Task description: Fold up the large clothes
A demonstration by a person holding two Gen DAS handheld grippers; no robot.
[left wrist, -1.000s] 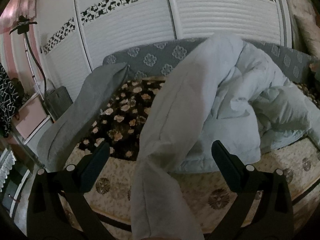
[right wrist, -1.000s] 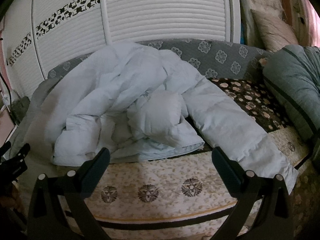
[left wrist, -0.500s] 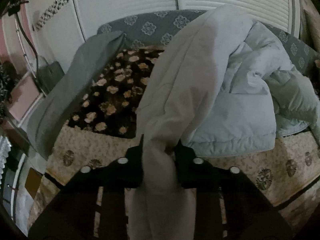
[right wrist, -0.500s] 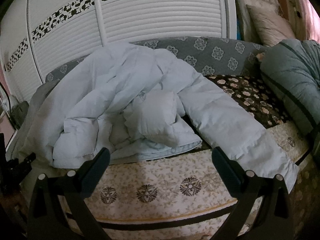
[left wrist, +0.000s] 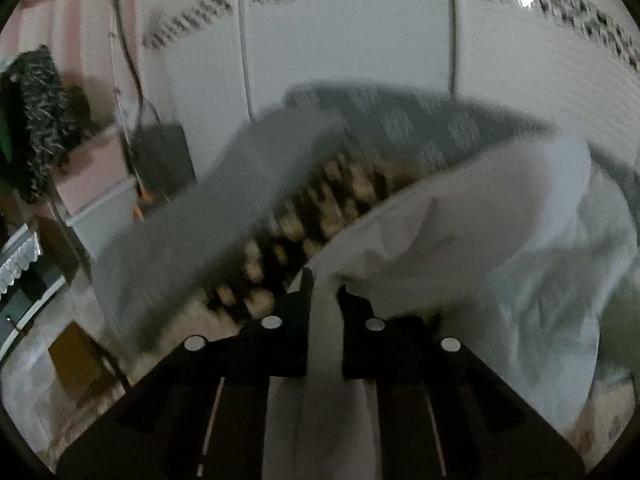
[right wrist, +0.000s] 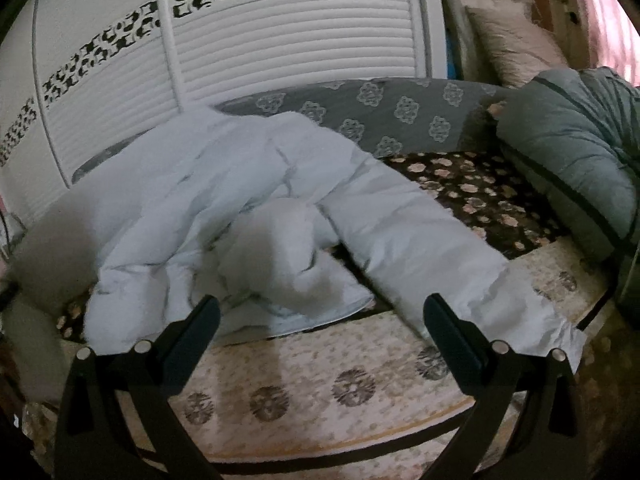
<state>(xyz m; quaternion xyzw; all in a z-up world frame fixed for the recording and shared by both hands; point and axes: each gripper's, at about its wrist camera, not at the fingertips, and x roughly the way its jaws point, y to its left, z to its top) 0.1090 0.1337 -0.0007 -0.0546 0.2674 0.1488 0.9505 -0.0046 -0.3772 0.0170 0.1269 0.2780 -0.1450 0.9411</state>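
- Right wrist view: a bed [right wrist: 320, 364] with a beige patterned side panel fills the near ground, and its top carries a dark floral cover [right wrist: 472, 188].
- Behind the bed runs a grey headboard cushion [right wrist: 384, 112] with pale medallions, and behind that stand white slatted wardrobe doors [right wrist: 280, 36] with a black-and-white fretwork band.
- At the far right a grey-green quilted bundle [right wrist: 572, 152] lies on the bed, with a beige pillow [right wrist: 516, 48] propped up behind it.
- A pale blue padded jacket [right wrist: 224, 200] lies crumpled across the left and middle of the bed; one sleeve [right wrist: 440, 256] runs out to the near right, its cuff hanging over the bed's edge.
- The right gripper [right wrist: 320, 328] is spread wide and grasps nothing; its two dark fingers sit low in front of the bed side, apart from the jacket.
- Left wrist view (badly blurred): the left gripper [left wrist: 323, 292] is clenched on a fold of the jacket [left wrist: 460, 240], with pale cloth pinched between its fingers and trailing down toward the camera.
- To the left of that a grey cloth [left wrist: 224, 208] drapes over the bed's left end.
- Further left are a dark bag [left wrist: 160, 156], a pale pink cabinet [left wrist: 96, 176] and a dark patterned garment [left wrist: 36, 120] hanging near the frame edge.
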